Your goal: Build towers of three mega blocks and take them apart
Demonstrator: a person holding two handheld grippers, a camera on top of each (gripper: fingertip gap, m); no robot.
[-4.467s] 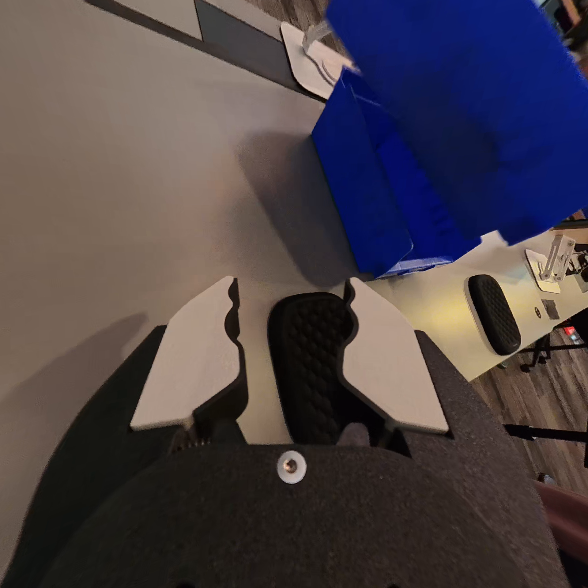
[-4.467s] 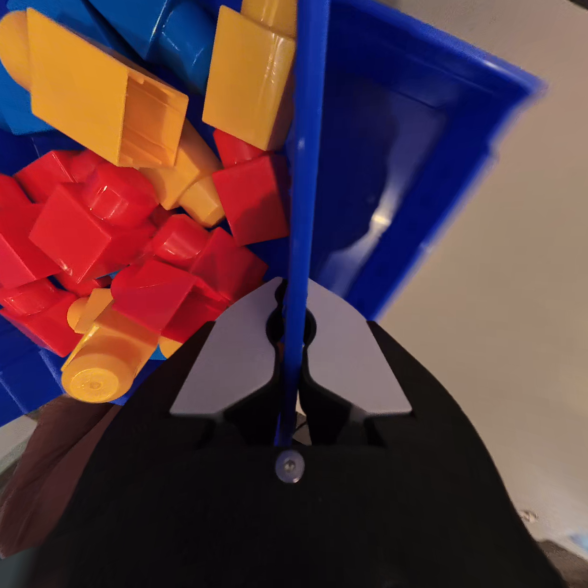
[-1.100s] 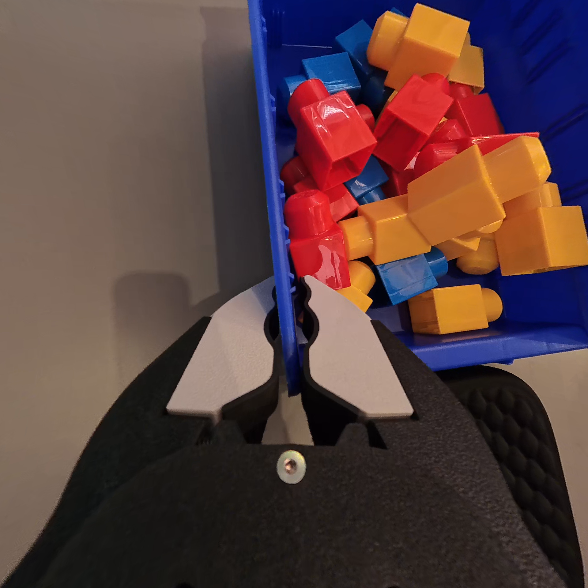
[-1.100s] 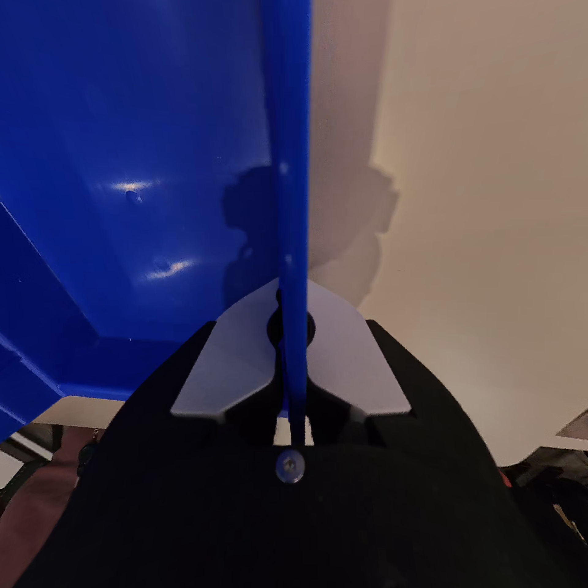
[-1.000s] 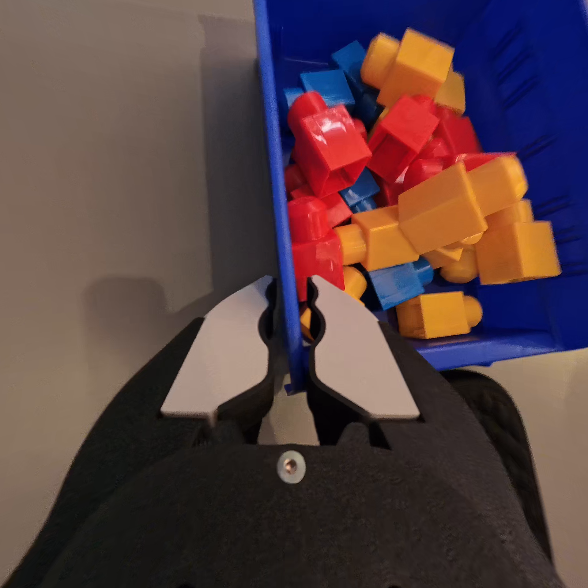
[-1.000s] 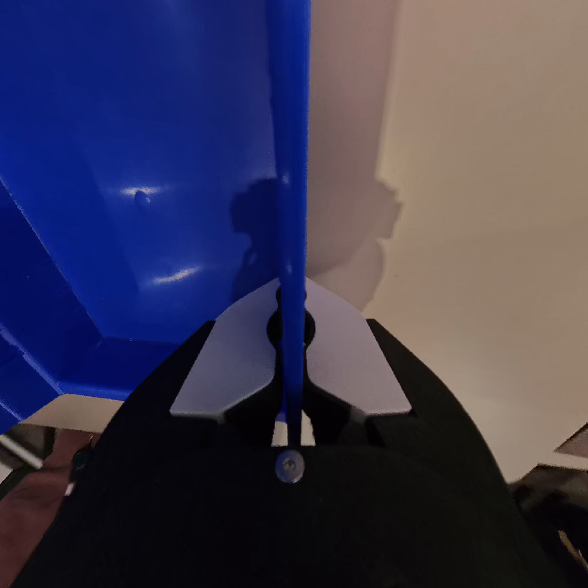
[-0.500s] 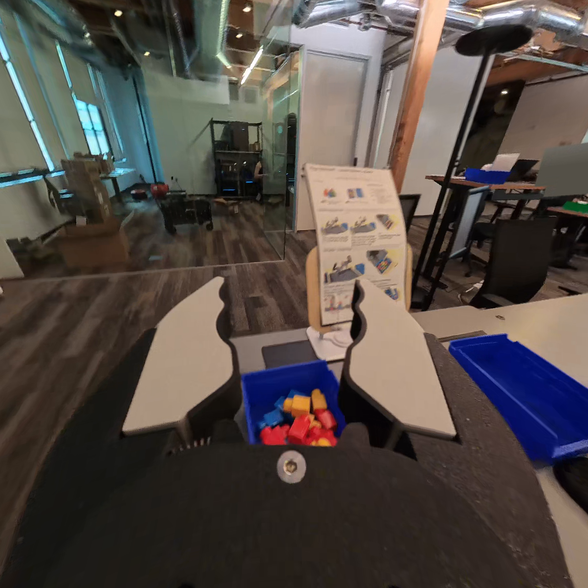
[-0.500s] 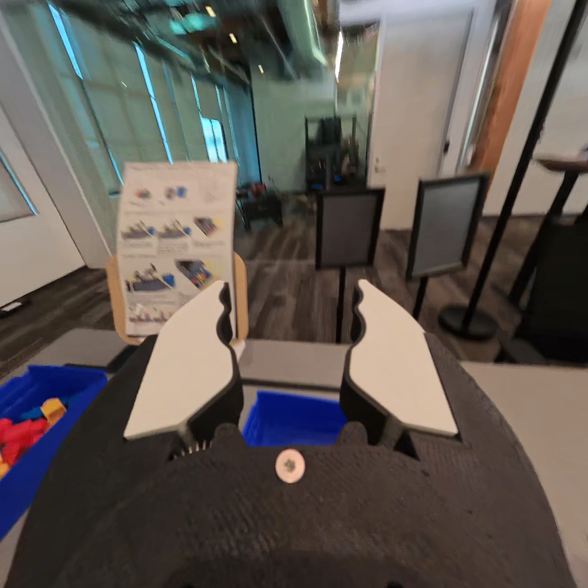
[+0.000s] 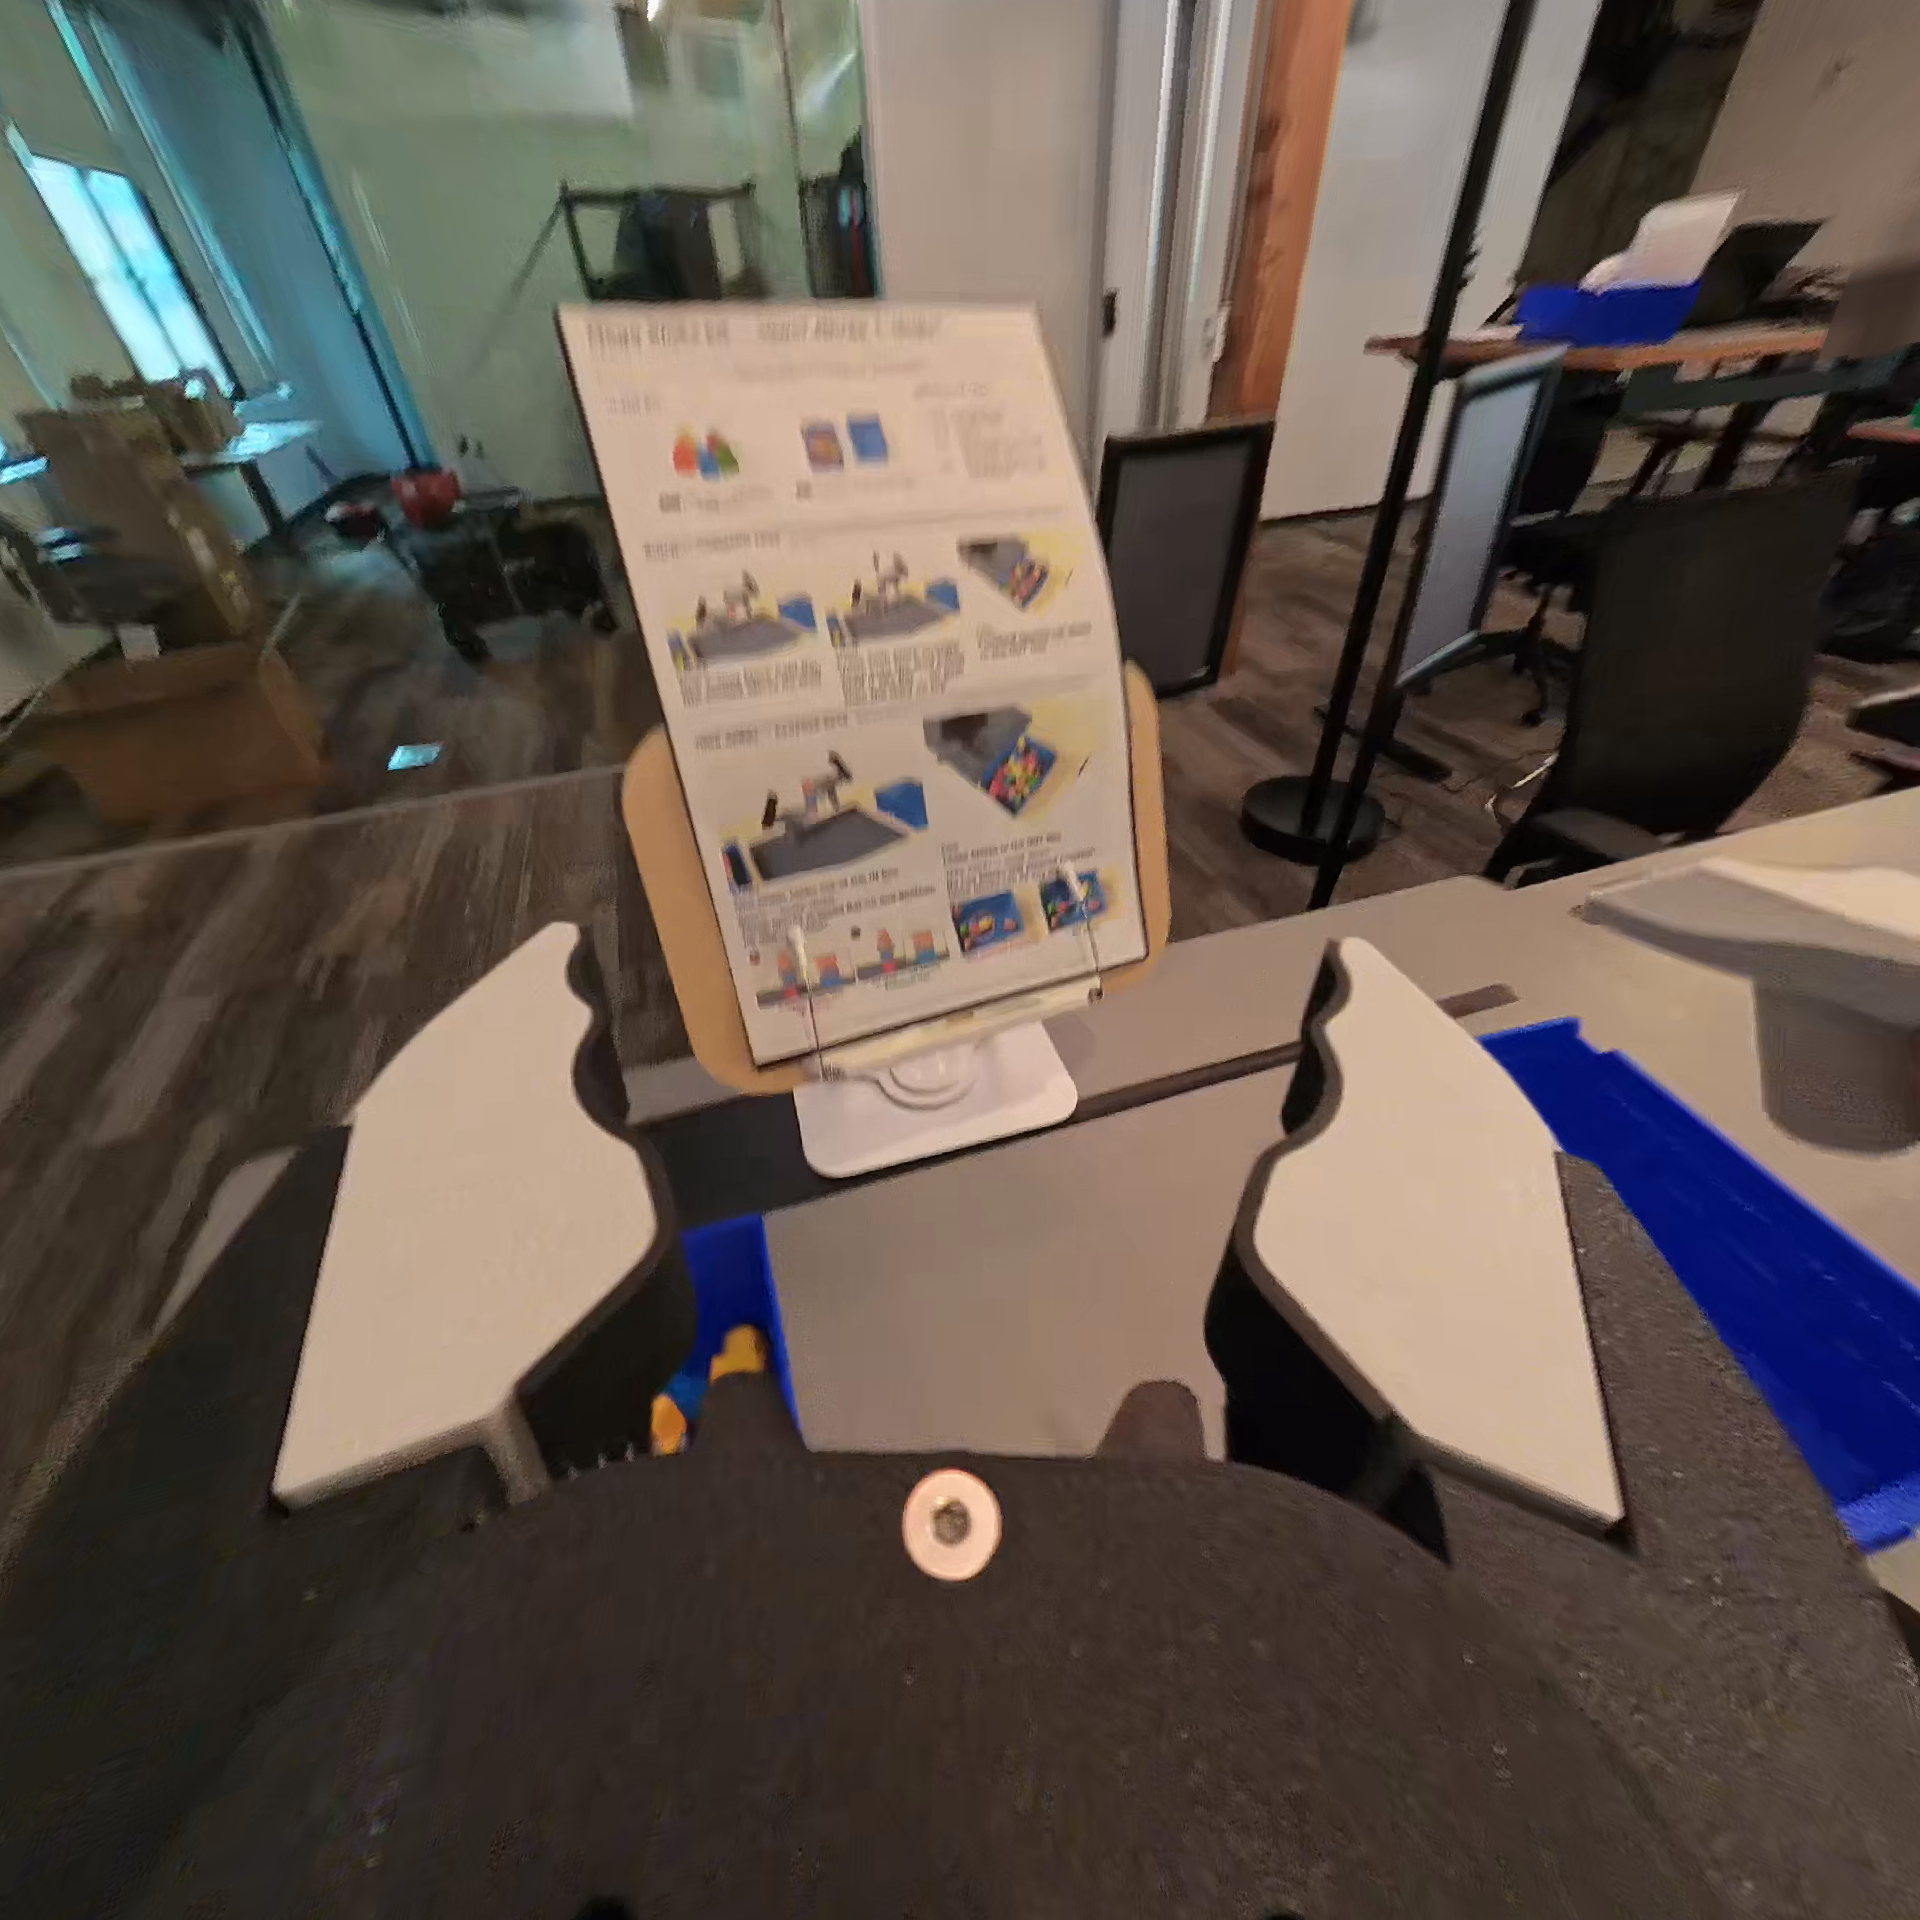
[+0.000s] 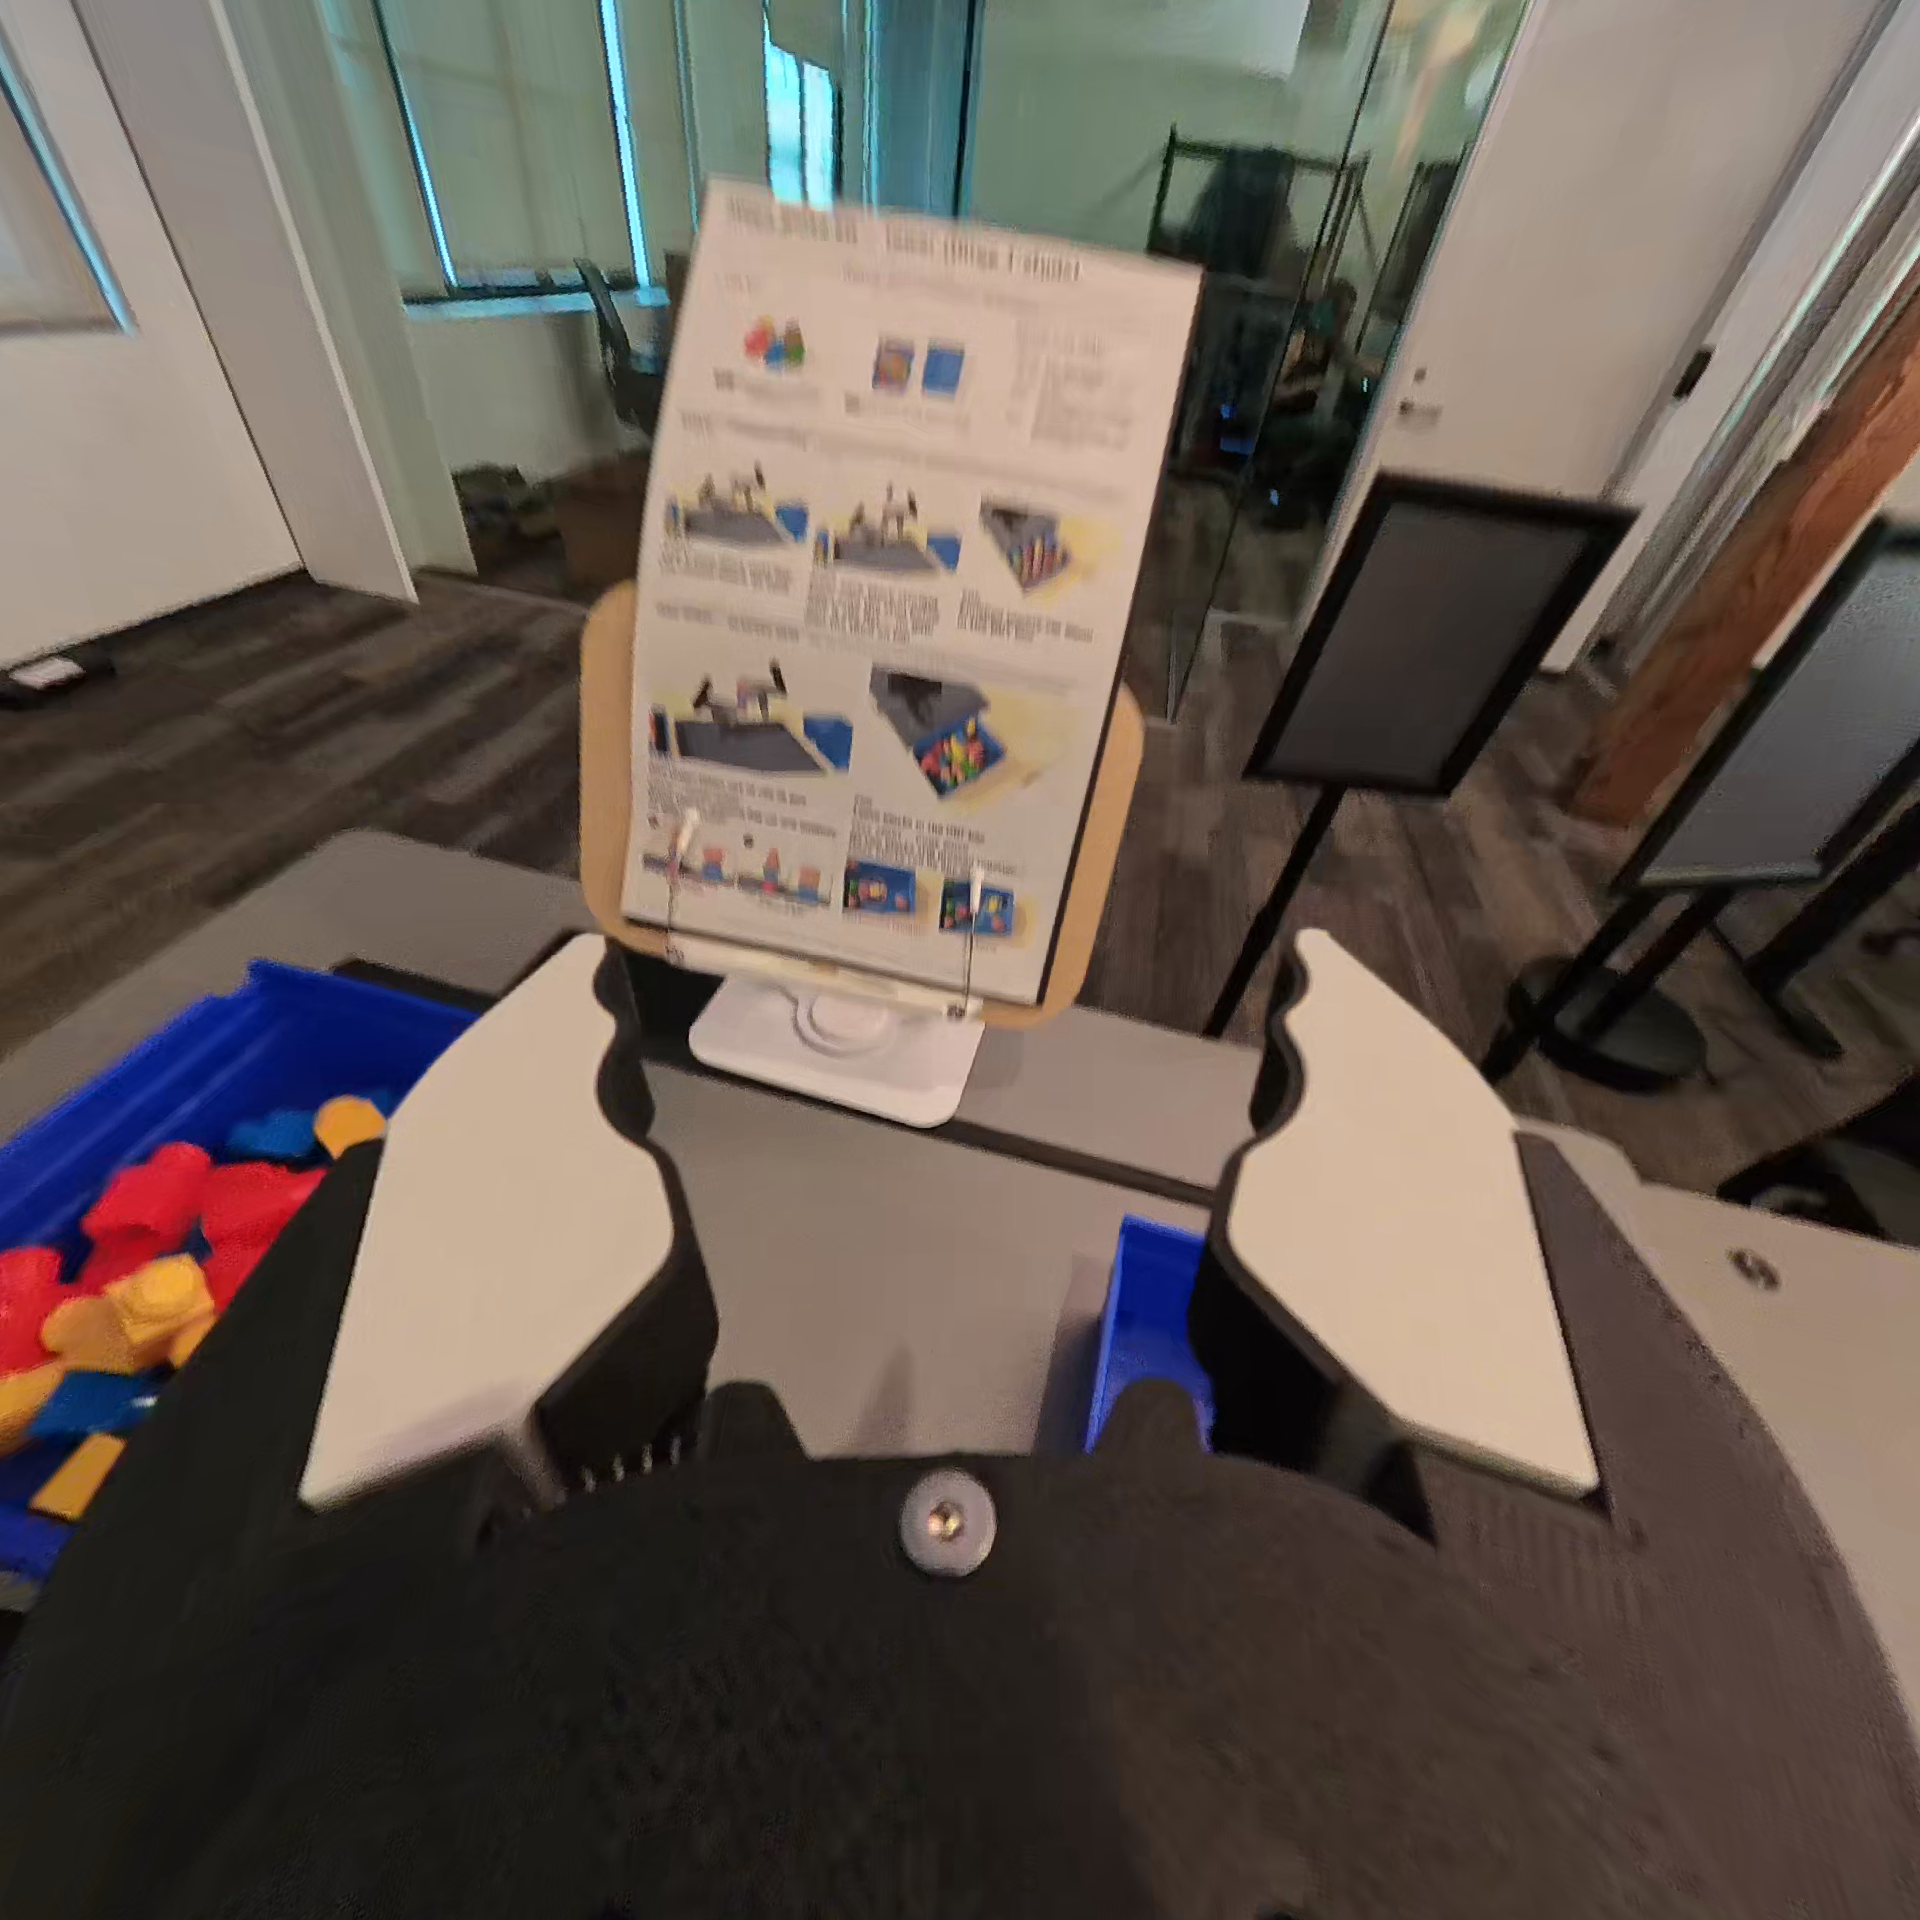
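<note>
Both grippers raised over the bench (image 10: 935,1288), left gripper (image 9: 951,997) jaws wide apart, nothing between them, right gripper (image 10: 945,987) likewise, blue bin (image 10: 208,1049) of mega blocks (image 10: 135,1247) to the left

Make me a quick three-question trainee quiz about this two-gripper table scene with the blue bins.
1. True or false: the left gripper is clamped on a red block.
2. In the right wrist view, where does the blue plastic bin of red, yellow and blue blocks sit? A) left of the right gripper B) right of it C) on the floor
3. Fill in: the printed instruction sheet on its tan stand with a white base stands at the ____ edge of the grey table.

Key
1. False: both grippers stand wide open, holding nothing.
2. A
3. far
</note>
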